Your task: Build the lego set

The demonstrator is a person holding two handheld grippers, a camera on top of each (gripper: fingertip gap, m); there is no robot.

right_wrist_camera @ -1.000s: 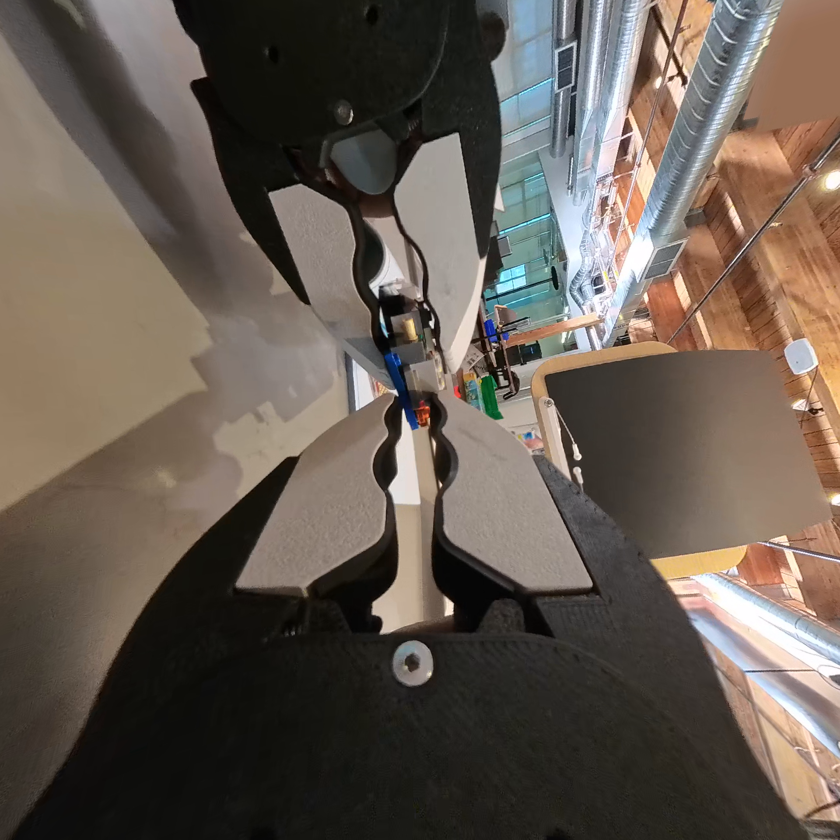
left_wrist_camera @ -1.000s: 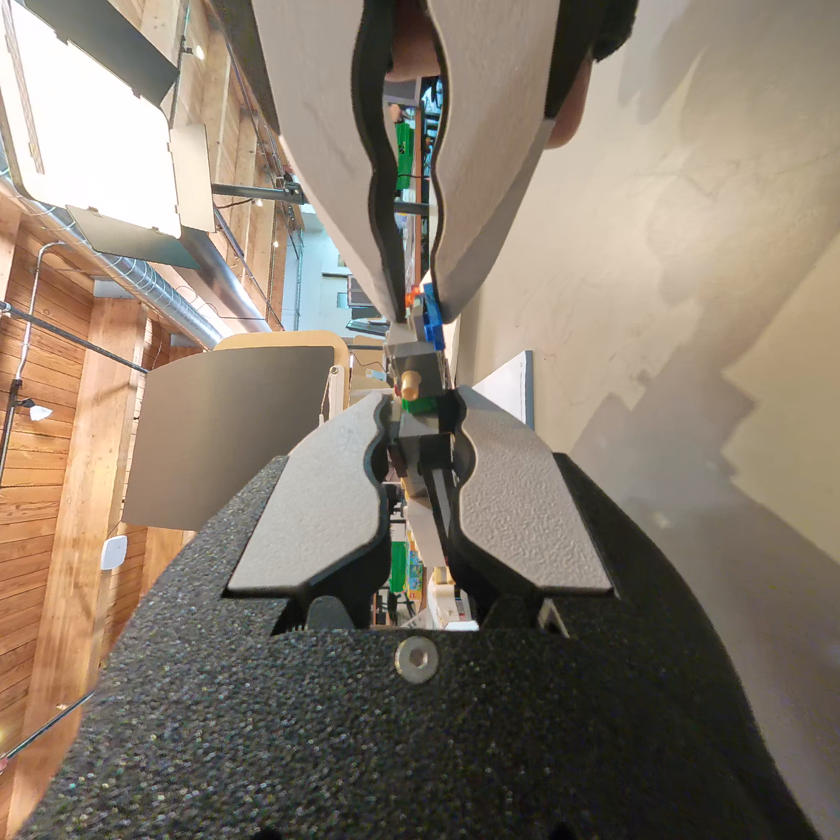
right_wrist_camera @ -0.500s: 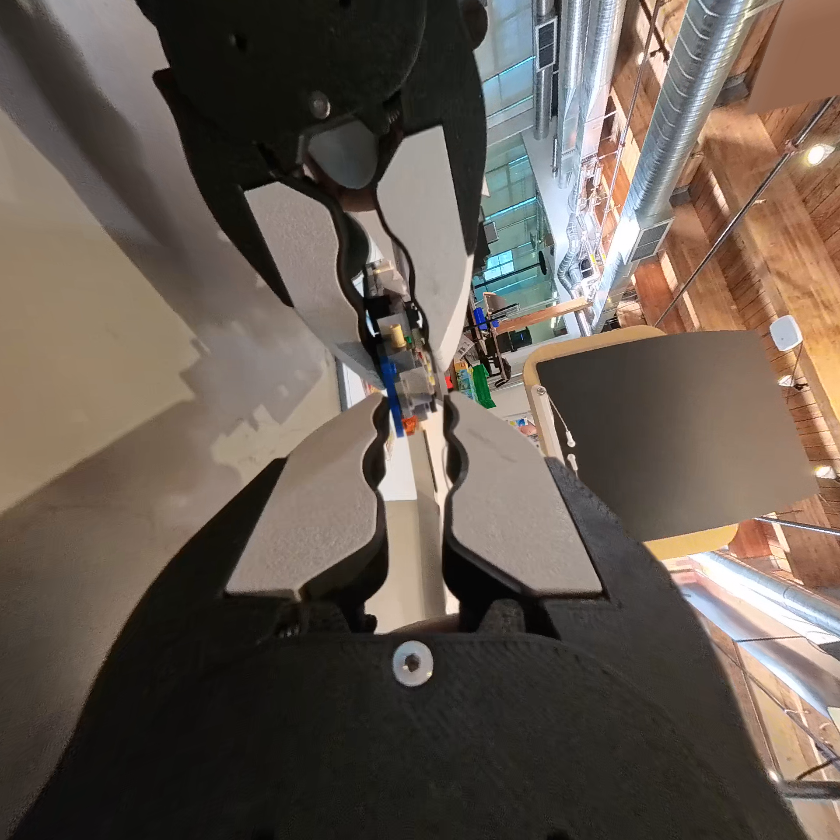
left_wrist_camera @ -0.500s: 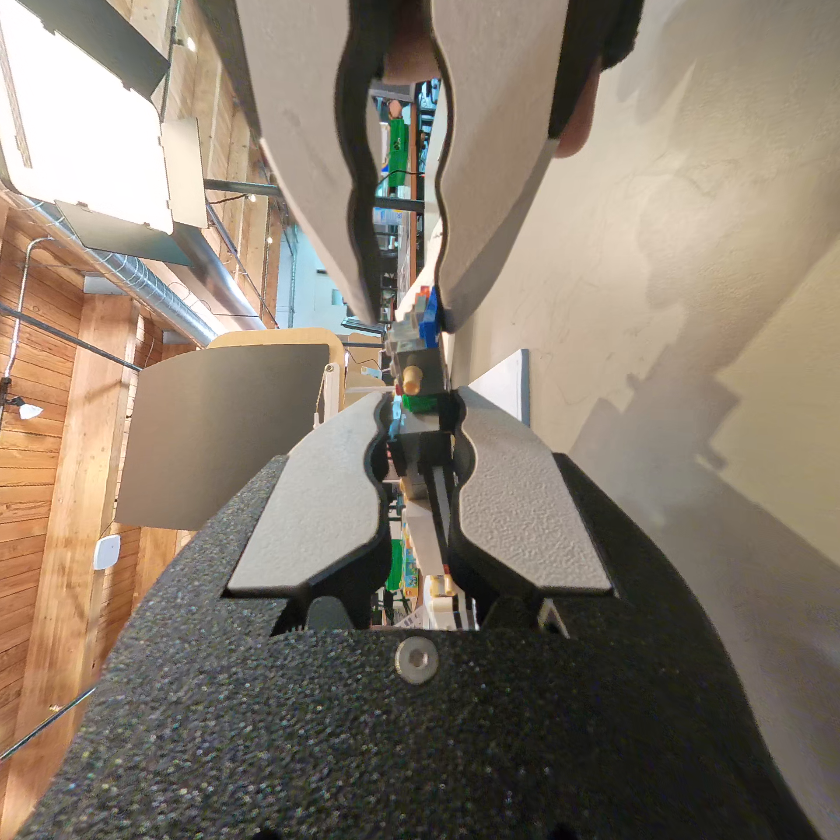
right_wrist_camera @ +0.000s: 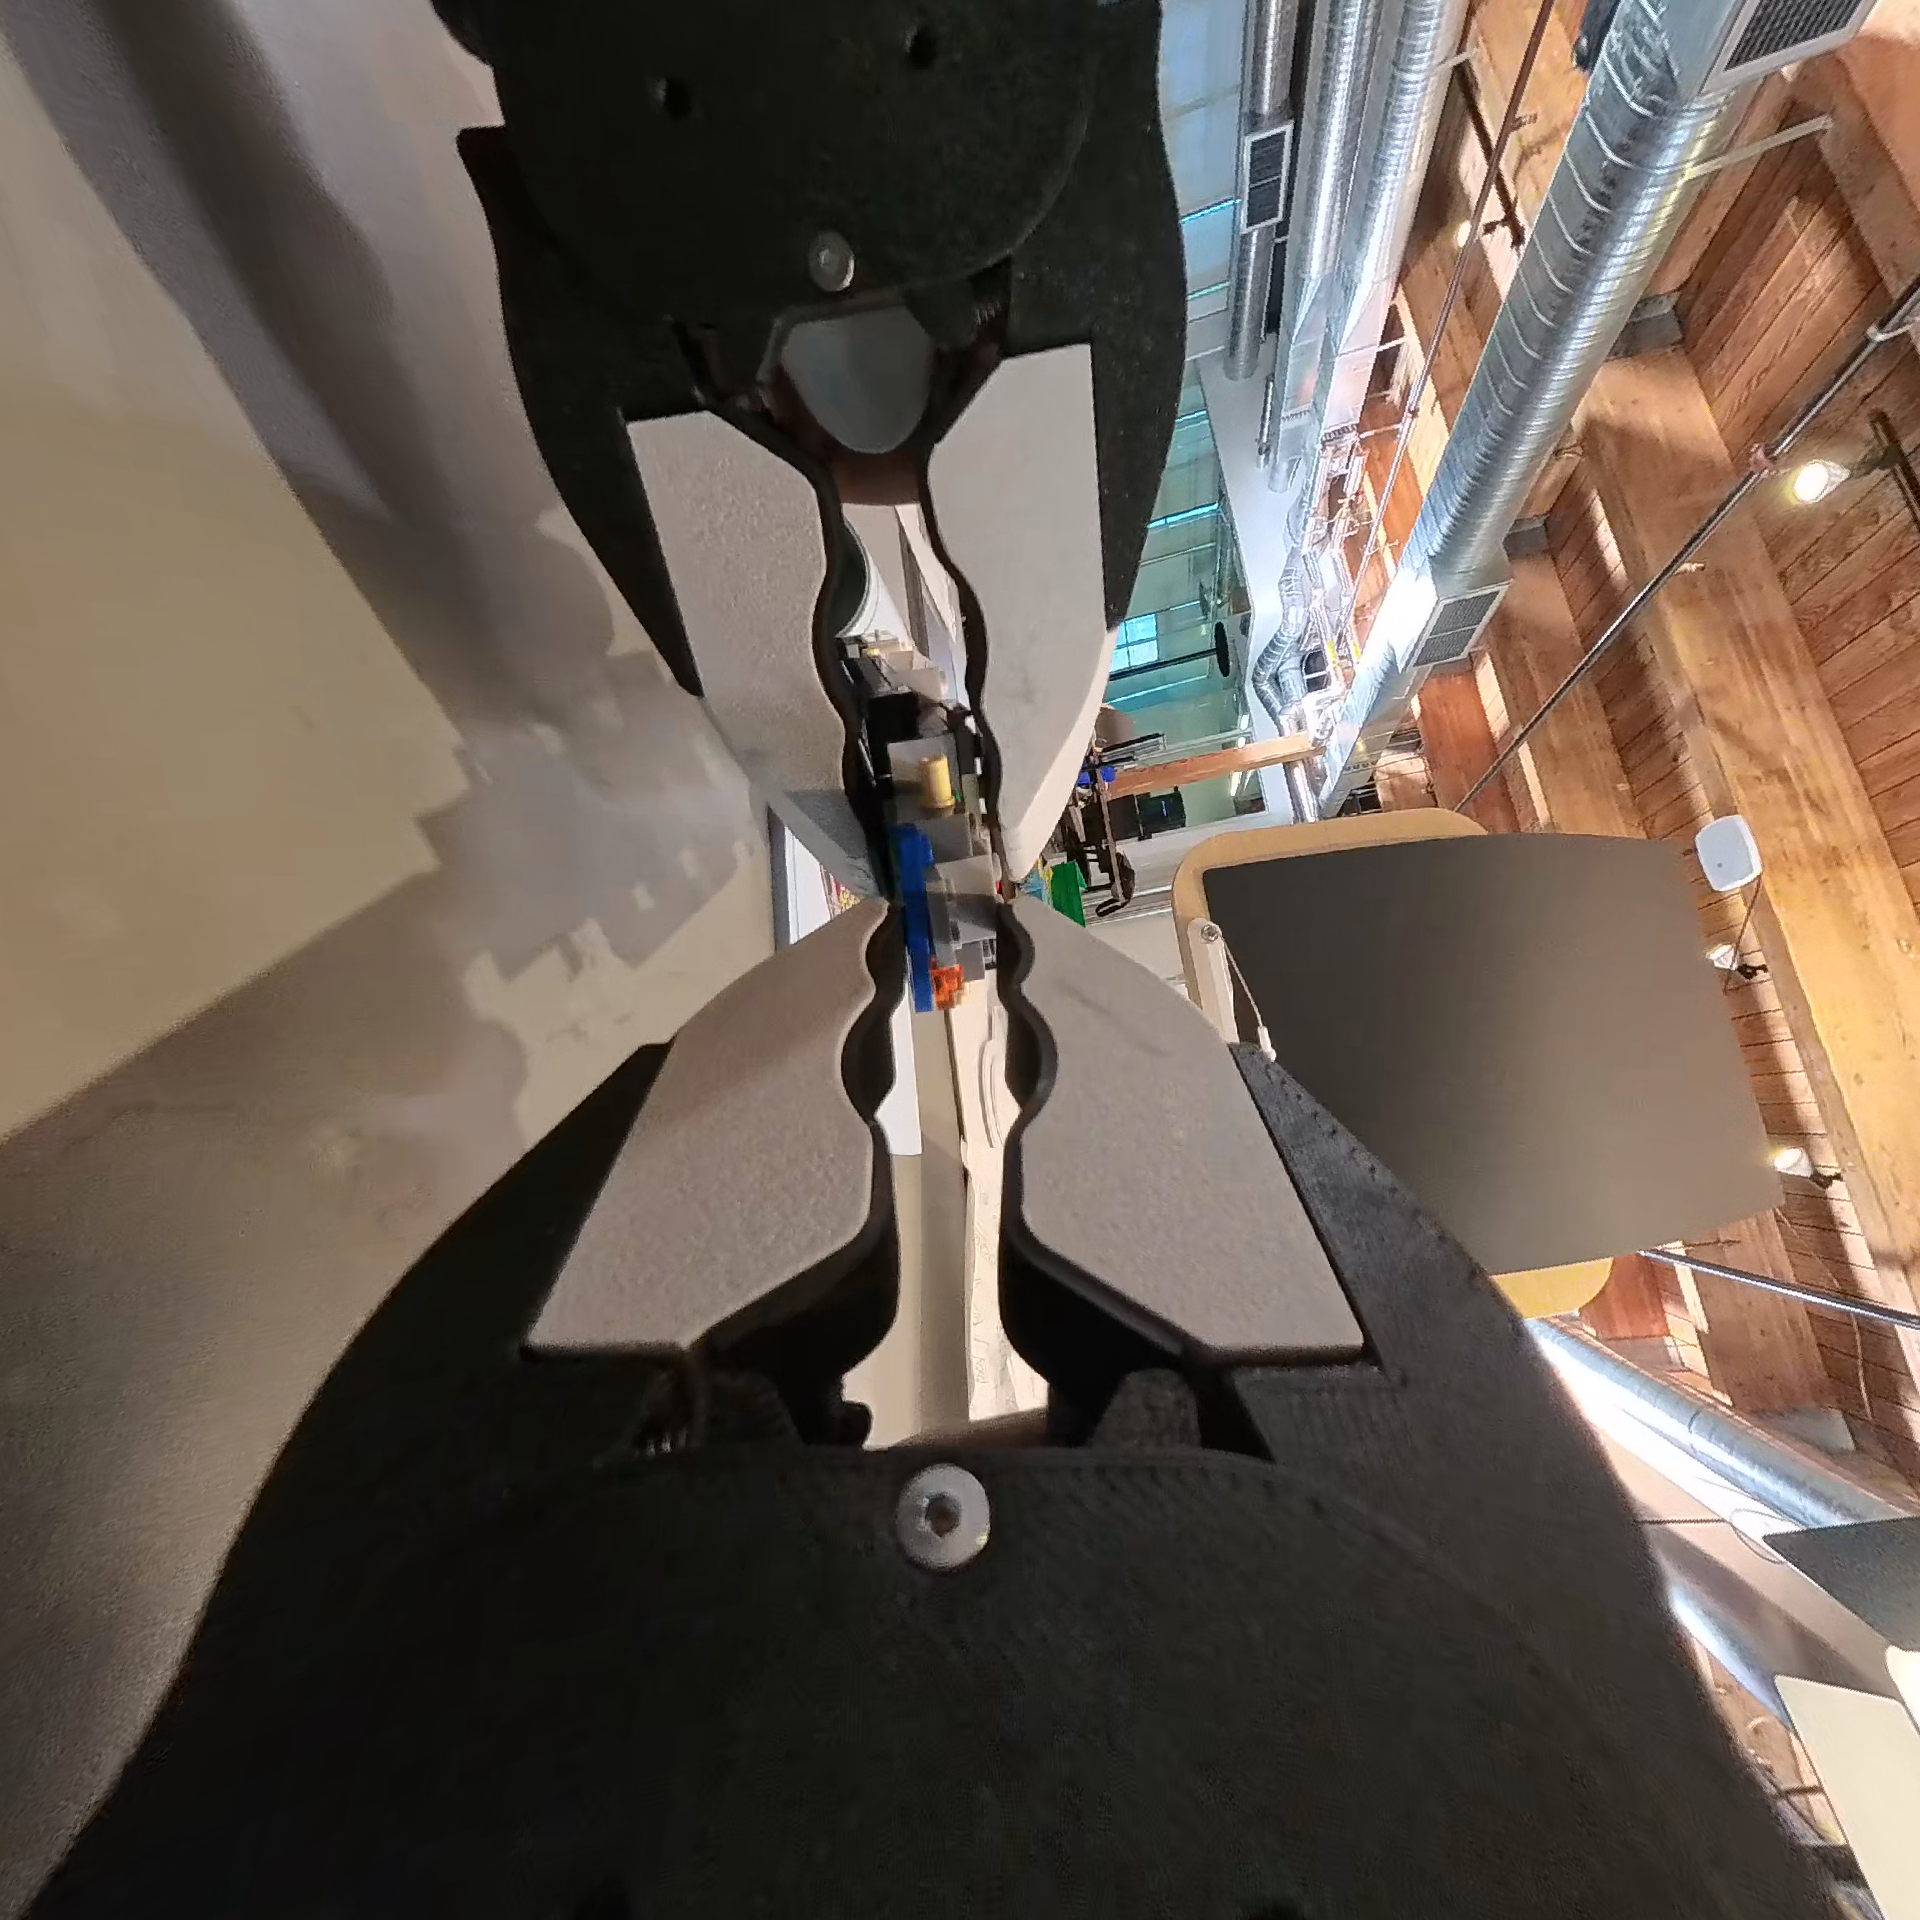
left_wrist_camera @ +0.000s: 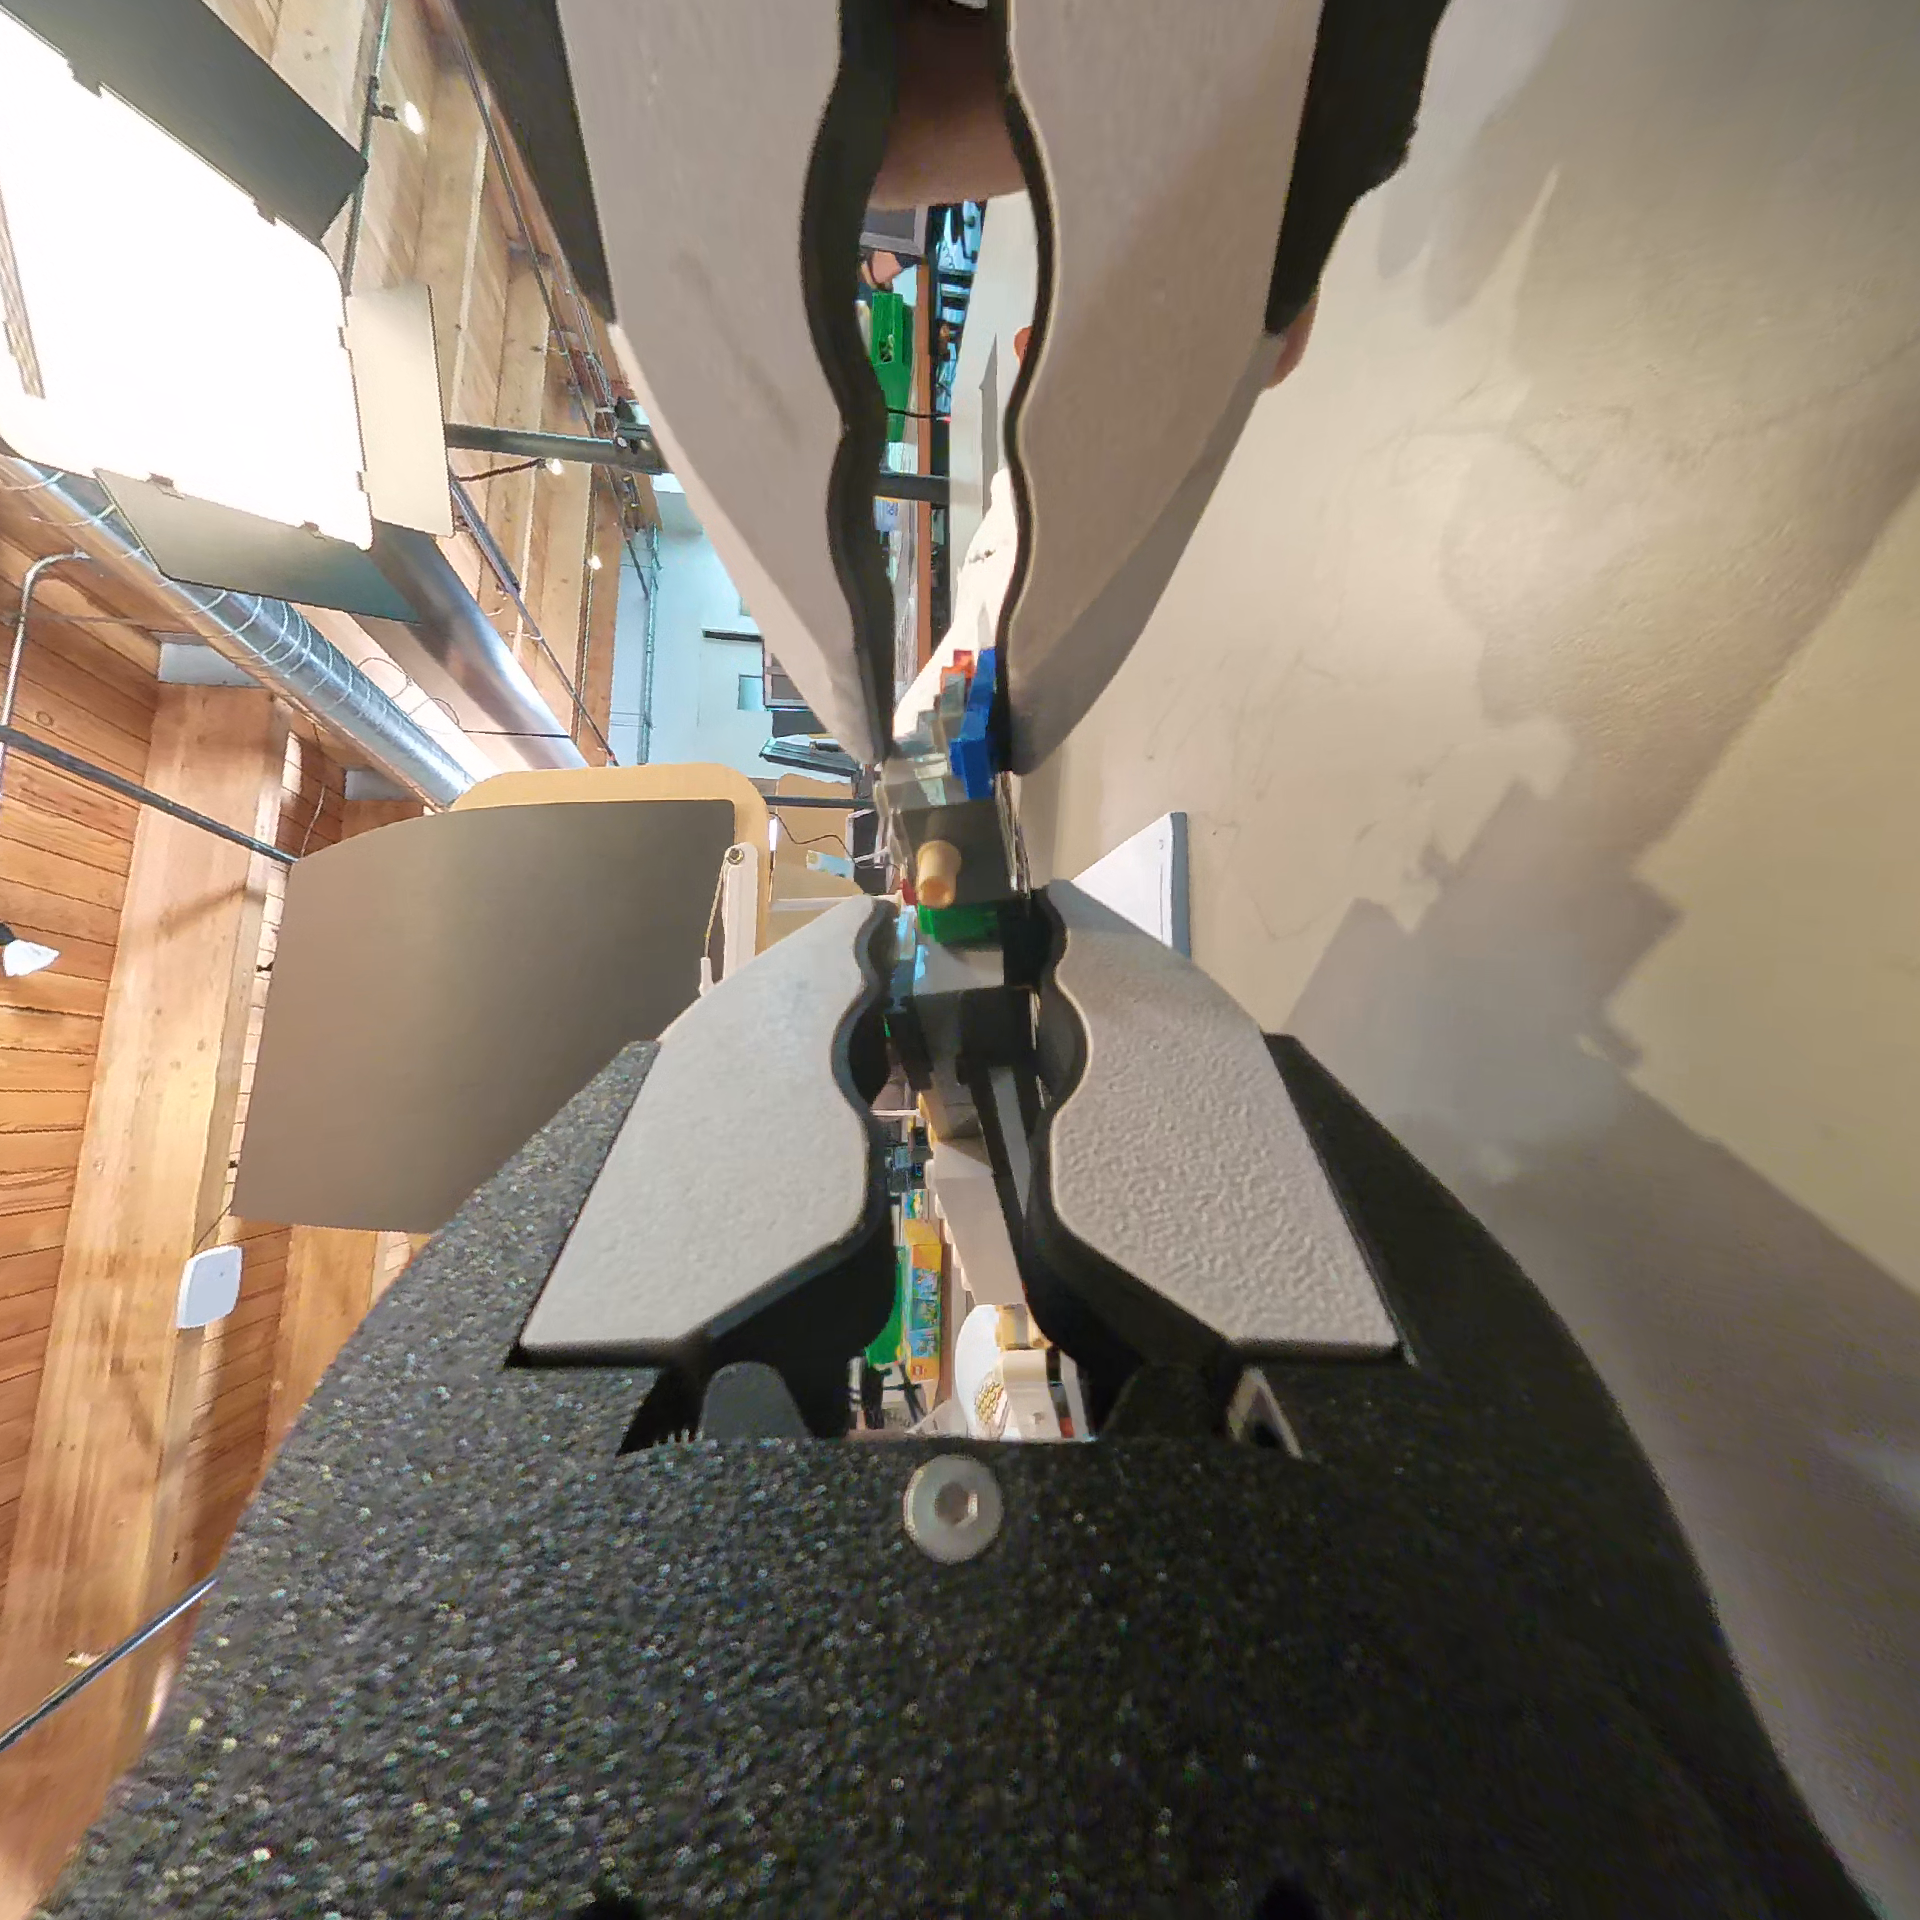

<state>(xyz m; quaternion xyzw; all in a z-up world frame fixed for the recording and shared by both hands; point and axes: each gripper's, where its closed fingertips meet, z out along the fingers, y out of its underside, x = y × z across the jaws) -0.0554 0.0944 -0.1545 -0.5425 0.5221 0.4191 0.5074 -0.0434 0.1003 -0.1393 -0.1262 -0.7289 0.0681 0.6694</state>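
The left claw is clamped on the near, dark end of a small toy-brick model of grey, black, blue and green plastic, both pads tight against its sides, as it was a second ago. The change is at the far end. Half a second ago the right claw stood spread with one tip clear of the model. Now it has narrowed again, one tip against the blue plate and the other on the grey bricks beside it. The model therefore hangs in the air between the two claws, gripped at both ends, with the pale table to its right in the left wrist view.

To the left of the model, a dark panel with a pale wooden rim fills the background. On the model, a tan peg sticks out just above a green brick. A small orange piece sits at the blue plate's tip.

How much of the model runs back between the left claw's pads is hard to make out. Both views are rolled sideways, and the hands are almost wholly hidden.
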